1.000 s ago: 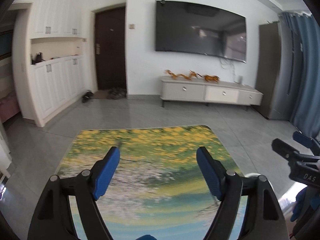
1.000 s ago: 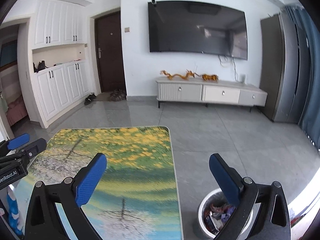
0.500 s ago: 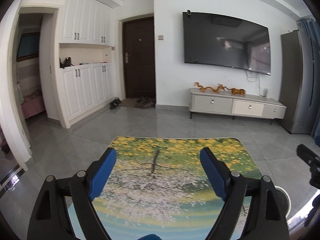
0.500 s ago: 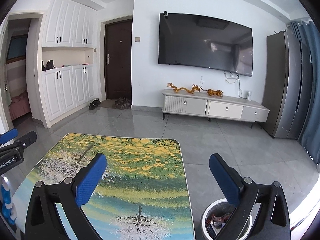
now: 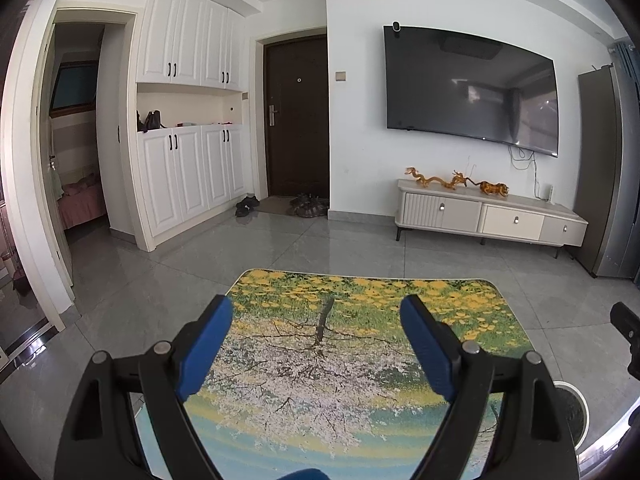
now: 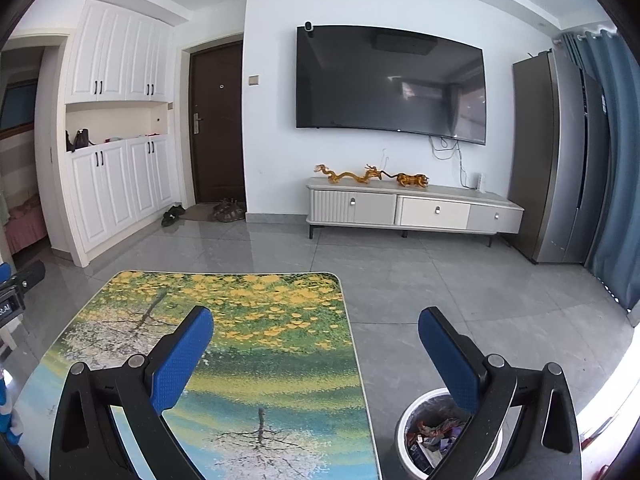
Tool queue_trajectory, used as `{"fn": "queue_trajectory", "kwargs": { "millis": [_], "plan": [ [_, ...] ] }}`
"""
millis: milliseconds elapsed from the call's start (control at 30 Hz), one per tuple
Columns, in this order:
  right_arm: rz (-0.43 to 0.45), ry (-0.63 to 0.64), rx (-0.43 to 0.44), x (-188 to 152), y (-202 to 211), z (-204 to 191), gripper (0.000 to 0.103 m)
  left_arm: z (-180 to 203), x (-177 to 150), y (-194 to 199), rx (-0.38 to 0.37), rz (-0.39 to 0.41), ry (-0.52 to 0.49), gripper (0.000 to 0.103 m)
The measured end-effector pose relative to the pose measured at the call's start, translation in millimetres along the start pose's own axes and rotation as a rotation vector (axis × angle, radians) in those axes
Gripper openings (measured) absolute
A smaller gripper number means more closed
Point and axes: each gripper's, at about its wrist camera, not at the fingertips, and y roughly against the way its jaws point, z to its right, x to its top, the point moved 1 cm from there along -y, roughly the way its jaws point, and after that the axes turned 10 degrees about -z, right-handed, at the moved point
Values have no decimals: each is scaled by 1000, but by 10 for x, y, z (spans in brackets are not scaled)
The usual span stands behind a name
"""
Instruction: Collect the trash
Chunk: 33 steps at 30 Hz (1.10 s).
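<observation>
A low table (image 5: 360,364) with a printed landscape top lies under both grippers, and I see no loose trash on it. My left gripper (image 5: 316,308) hovers over its near part, open, with nothing between the blue pads (image 5: 204,344). My right gripper (image 6: 316,316) stands open over the table's (image 6: 260,344) right edge, also with nothing in it. A round white trash bin (image 6: 402,420) with crumpled wrappers inside stands on the floor right of the table, partly hidden behind the right finger. The bin's rim (image 5: 576,400) also shows at the lower right of the left wrist view.
Grey tiled floor (image 6: 400,280) stretches beyond the table to a white TV stand (image 6: 416,208) under a wall TV (image 6: 388,84). A dark door (image 5: 298,120) with shoes (image 5: 248,204) and white cabinets (image 5: 188,128) are at the left. A grey fridge (image 6: 560,160) and blue curtain (image 6: 612,160) are at the right.
The left wrist view has swung left and sharpened; the door and cabinets now sit nearer its centre, and its jaws stand a little wider. The right wrist view tilted up slightly.
</observation>
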Motion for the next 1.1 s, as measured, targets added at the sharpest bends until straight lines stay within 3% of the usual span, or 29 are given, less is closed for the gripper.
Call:
{"fn": "queue_trajectory", "kwargs": {
  "millis": [600, 1100],
  "plan": [
    [-24, -49, -47, -140, -182, 290, 103, 237, -107, -208, -10, -43, -35, 85],
    [-24, -49, -61, -144, -150, 324, 103, 266, -102, -163, -30, -36, -42, 85]
  ]
}}
